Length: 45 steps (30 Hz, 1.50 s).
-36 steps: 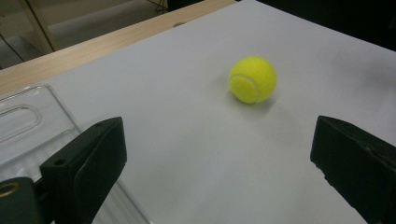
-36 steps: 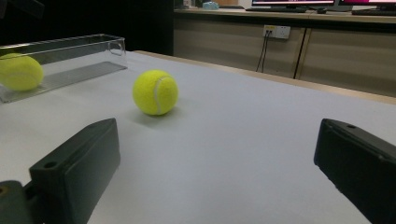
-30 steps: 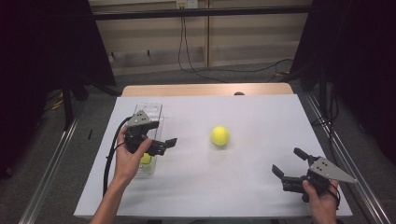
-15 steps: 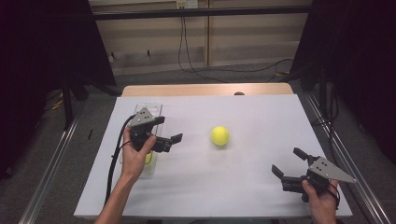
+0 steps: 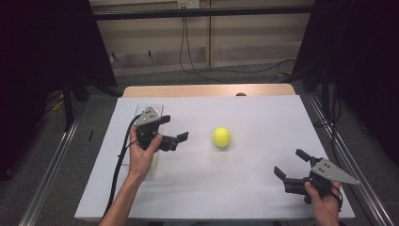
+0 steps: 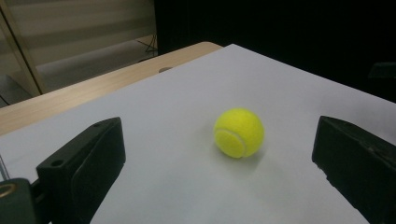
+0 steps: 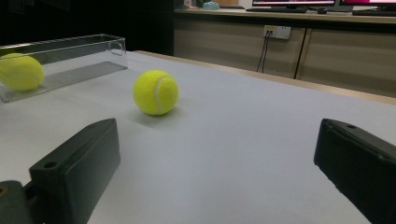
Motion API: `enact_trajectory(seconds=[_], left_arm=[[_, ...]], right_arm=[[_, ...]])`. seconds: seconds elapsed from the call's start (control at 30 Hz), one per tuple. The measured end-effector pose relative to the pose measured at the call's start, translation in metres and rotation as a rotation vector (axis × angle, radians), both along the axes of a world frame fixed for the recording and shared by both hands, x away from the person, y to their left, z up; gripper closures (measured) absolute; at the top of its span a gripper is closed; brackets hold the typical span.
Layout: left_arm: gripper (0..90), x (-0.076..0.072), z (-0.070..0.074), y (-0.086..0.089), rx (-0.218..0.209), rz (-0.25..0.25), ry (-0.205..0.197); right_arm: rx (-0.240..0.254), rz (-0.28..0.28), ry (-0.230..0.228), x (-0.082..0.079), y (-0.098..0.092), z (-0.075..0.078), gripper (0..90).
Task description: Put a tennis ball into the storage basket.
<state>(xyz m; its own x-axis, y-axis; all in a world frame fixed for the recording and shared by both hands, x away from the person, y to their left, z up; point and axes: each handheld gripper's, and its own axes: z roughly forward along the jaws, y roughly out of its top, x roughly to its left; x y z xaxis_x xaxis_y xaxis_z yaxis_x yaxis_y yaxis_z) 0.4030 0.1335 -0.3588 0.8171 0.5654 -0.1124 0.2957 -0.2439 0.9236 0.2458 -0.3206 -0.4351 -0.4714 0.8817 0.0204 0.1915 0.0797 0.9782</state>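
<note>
One tennis ball [image 5: 221, 137] lay at frame centre on the table [image 5: 244, 188]. Left hand-held gripper [image 5: 175, 131], jaws spread, faced it; centring both jaws around the ball before closing was advisable.

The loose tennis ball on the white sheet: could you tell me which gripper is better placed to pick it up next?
Probably the left. The left gripper is open, pointed at the tennis ball and near it; its own view frames the ball between its jaws. The right gripper, also open, sits farther off near the table's front edge.
</note>
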Motion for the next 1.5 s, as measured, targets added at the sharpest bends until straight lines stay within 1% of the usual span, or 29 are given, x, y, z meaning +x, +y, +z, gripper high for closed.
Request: enact_trajectory(seconds=[0.13,0.2,0.27,0.33,0.4,0.5,0.53,0.63,0.67,0.77,0.8,0.87,0.9,1.07,1.17,1.27,1.33,1.5], left_arm=[[2.8,0.001,0.000,-0.007,-0.007,-0.003,-0.004],[2.7,0.000,-0.001,-0.010,-0.007,-0.013,-0.006],[2.7,-0.001,-0.002,-0.012,0.000,-0.021,-0.014],[2.7,-0.004,-0.003,-0.014,0.010,-0.002,-0.032],[2.6,-0.006,-0.006,-0.017,-0.009,0.012,-0.042],[2.6,-0.009,-0.012,-0.022,-0.001,0.048,-0.073],[2.6,-0.009,-0.013,-0.024,-0.004,0.056,-0.072],[2.7,-0.009,-0.013,-0.028,-0.014,0.052,-0.071],[3.2,-0.008,-0.013,-0.029,-0.017,0.047,-0.077],[2.7,-0.007,-0.013,-0.033,-0.021,0.060,-0.085],[2.6,-0.006,-0.013,-0.034,-0.019,0.054,-0.087],[2.6,-0.003,-0.015,-0.039,-0.016,0.045,-0.077],[2.5,-0.001,-0.016,-0.042,-0.002,0.028,-0.079],[2.6,0.010,-0.020,-0.055,0.003,0.006,-0.046],[2.5,0.014,-0.021,-0.062,0.017,-0.006,-0.047],[2.6,0.017,-0.023,-0.066,0.007,-0.018,-0.031],[2.5,0.019,-0.024,-0.070,0.012,-0.025,-0.021],[2.6,0.026,-0.026,-0.079,0.015,-0.050,0.008]], right_arm=[[-0.002,0.001,0.000,0.000,0.000,0.000,0.1],[-0.001,0.002,-0.002,0.000,0.000,0.000,0.1],[-0.003,0.000,-0.002,0.000,-0.001,0.000,0.1],[0.004,-0.004,0.001,0.000,0.000,0.000,0.1],[0.008,-0.009,0.002,0.001,0.000,0.000,0.1],[0.008,-0.011,0.006,0.003,0.000,0.000,0.1],[0.008,-0.010,0.005,0.003,0.000,0.000,0.1],[0.006,-0.006,0.006,0.003,0.001,0.000,0.1],[0.006,-0.005,0.004,0.003,0.001,0.000,0.1],[0.008,-0.005,0.004,0.001,-0.001,0.000,0.1],[0.009,-0.008,0.001,0.001,-0.001,0.000,0.1],[0.006,-0.009,0.001,0.000,-0.002,0.000,0.1],[0.006,-0.007,-0.001,0.000,-0.002,0.000,0.1],[0.005,-0.002,0.002,0.001,-0.001,0.000,0.1],[0.003,-0.003,0.001,0.001,-0.001,0.000,0.1],[0.004,-0.002,0.001,0.001,-0.001,0.000,0.1],[0.010,-0.008,0.003,0.002,-0.001,0.000,0.1],[0.006,-0.007,0.005,0.004,-0.001,-0.001,0.1]])
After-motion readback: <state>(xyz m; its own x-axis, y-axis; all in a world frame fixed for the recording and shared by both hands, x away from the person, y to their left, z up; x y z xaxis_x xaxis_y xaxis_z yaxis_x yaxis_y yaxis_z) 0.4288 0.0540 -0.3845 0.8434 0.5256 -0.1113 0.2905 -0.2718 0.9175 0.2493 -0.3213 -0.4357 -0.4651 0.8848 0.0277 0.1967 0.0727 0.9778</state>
